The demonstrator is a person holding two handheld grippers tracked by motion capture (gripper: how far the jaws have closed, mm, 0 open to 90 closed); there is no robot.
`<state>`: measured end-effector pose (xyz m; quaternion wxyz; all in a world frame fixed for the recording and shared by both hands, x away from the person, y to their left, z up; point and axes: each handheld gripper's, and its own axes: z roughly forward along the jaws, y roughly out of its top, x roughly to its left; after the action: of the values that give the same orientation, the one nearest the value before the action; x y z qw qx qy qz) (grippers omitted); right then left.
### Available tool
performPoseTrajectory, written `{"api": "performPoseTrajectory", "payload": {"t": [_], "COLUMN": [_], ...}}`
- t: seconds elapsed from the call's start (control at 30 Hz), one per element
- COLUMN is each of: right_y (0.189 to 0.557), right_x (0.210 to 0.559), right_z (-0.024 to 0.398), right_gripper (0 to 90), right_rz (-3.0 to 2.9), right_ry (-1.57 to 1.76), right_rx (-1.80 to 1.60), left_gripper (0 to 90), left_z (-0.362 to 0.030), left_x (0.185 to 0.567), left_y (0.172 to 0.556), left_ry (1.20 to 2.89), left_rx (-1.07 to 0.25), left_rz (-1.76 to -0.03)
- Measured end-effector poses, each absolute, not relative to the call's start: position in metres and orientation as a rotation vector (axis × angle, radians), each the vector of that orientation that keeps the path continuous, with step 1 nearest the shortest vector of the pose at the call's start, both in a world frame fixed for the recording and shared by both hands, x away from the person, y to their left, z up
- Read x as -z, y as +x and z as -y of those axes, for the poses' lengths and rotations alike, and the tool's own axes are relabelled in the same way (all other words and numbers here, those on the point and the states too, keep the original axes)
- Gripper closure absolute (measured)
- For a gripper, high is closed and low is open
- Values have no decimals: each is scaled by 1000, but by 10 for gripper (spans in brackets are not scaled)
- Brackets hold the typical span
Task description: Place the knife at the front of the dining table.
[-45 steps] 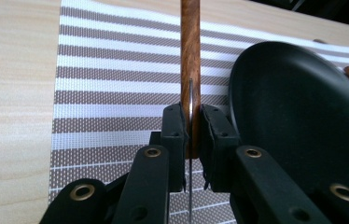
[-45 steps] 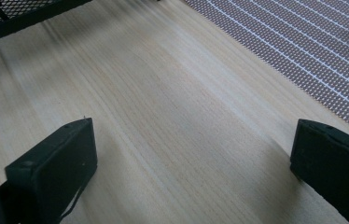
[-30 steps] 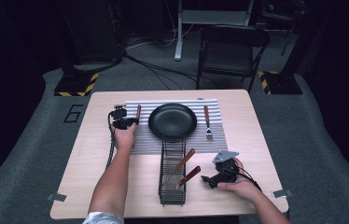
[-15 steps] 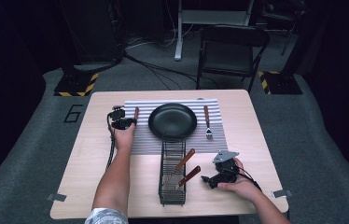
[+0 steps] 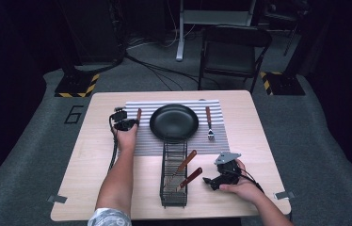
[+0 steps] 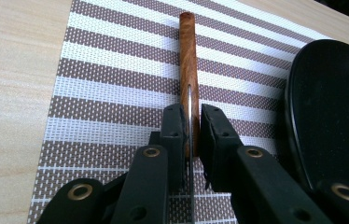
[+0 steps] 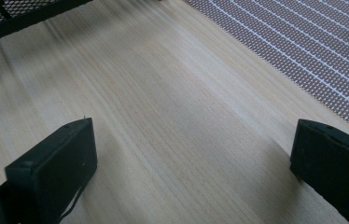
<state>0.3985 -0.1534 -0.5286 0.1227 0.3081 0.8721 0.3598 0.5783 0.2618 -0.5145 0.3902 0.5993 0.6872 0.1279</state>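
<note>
A wooden-handled knife point(image 6: 187, 56) lies on the striped placemat point(image 6: 116, 70) just left of the black plate point(image 6: 331, 116). Its handle points away from me. My left gripper point(image 6: 190, 135) is shut on its thin metal blade. From above, that gripper point(image 5: 126, 125) sits at the placemat's point(image 5: 141, 143) left edge, with the knife handle point(image 5: 139, 114) beside the plate point(image 5: 174, 121). My right gripper point(image 7: 191, 163) stands open over bare wood, nothing between its jaws. In the high view the right gripper point(image 5: 212, 181) is to the right of the black wire rack point(image 5: 174, 195).
Two wooden-handled utensils point(image 5: 187, 162) lean in the rack. A fork point(image 5: 209, 123) with a wooden handle lies on the placemat right of the plate. The rack's corner point(image 7: 23, 18) shows in the right gripper view. Beyond the table point(image 5: 94, 165) stands a folding chair point(image 5: 233, 52).
</note>
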Motion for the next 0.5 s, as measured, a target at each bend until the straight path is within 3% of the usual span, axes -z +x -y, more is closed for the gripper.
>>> {"api": "performPoseTrajectory", "payload": {"t": [0.13, 0.5], "right_y": [399, 398], "right_x": [529, 529], "right_z": [153, 153], "right_gripper": [0, 0], "right_rz": [-2545, -2544], "right_ry": [895, 898], "right_rx": [-1050, -1050], "left_gripper": [723, 658], "left_z": [-264, -272], "left_x": [514, 508], "left_y": [578, 575], "left_ry": [1518, 1523], "left_rx": [-321, -352], "left_rz": [-1755, -1761]}}
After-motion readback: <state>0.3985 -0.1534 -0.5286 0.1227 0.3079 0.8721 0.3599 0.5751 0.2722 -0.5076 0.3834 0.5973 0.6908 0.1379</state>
